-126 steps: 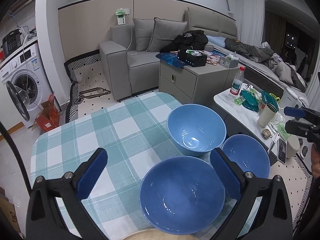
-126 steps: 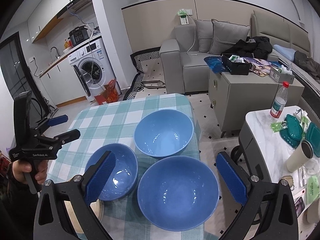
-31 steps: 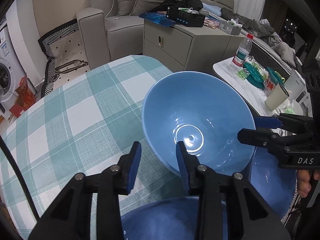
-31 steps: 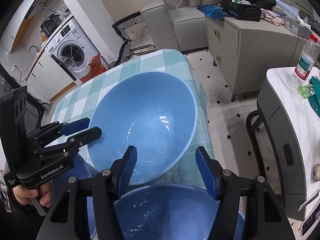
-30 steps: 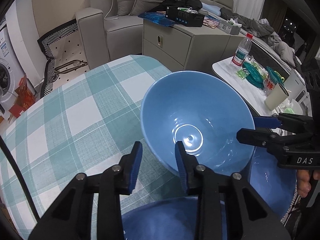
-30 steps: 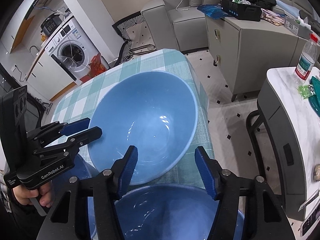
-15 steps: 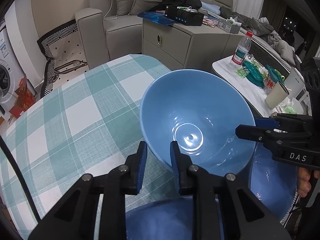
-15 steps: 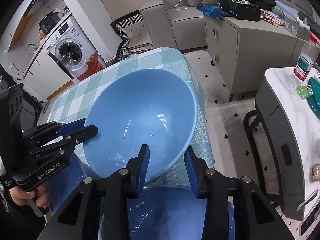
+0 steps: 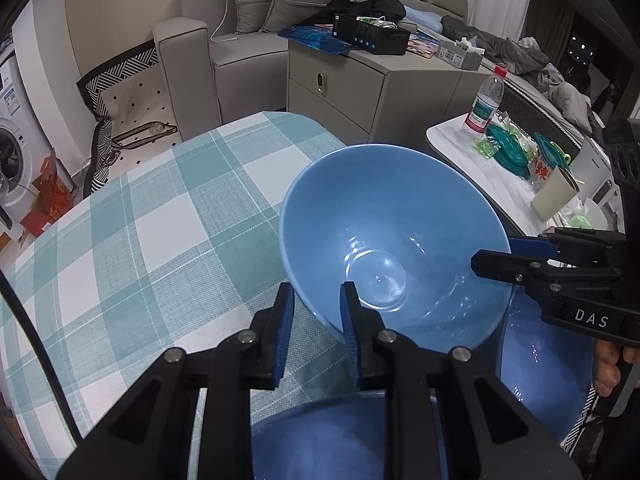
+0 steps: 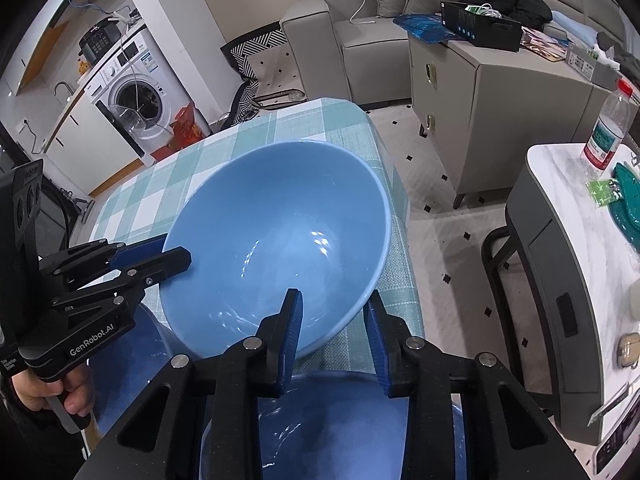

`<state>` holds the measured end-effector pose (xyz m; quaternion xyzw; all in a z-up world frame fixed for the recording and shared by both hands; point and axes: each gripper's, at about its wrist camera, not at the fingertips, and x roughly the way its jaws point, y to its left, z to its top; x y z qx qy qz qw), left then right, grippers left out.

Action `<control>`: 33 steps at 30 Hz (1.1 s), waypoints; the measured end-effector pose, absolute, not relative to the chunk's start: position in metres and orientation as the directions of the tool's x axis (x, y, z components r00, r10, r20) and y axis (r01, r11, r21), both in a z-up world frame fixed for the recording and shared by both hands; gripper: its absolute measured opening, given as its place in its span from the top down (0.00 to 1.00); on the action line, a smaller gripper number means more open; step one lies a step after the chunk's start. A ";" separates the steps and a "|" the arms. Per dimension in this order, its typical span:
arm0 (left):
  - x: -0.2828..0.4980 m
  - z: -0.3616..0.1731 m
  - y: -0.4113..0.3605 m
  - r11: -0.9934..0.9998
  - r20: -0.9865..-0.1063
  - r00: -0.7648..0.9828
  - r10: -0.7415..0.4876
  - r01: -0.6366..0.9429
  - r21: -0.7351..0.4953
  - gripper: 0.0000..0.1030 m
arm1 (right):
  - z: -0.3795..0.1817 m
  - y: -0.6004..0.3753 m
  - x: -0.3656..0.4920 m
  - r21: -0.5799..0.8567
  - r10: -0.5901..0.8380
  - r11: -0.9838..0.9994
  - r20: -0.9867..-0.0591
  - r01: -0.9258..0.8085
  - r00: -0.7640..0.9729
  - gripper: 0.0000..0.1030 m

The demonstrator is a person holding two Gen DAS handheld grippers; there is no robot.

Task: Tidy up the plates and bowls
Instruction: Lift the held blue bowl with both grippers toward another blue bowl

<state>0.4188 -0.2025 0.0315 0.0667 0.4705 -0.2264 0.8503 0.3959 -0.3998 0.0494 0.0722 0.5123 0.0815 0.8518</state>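
My left tongs (image 9: 316, 312) are squeezed tight on the near rim of the big, shiny light-blue bowl (image 9: 392, 240). My right tongs (image 10: 334, 320) have the rim on the other side between their pads and are closing on it. The bowl sits tipped on the green-and-white checked tablecloth (image 9: 160, 240), near its far edge. I think I am picking it up to stack it. Next I should lift both sides together and set it inside the darker blue bowl (image 10: 340, 432) just below. Behind are a grey sofa (image 9: 240, 40) and a white washing machine (image 10: 136, 100).
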 end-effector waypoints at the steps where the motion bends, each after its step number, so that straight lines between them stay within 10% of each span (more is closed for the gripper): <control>1: 0.419 0.032 -0.202 0.889 -0.829 0.457 -0.323 0.447 -0.100 0.79 | 0.050 -0.400 0.396 0.206 0.213 0.976 -0.860 -0.066 0.463 0.69; 33: 0.397 0.070 -0.200 0.886 -0.784 0.530 -0.324 0.460 -0.056 0.79 | 0.083 -0.395 0.373 0.169 0.195 0.981 -0.816 -0.097 0.544 0.69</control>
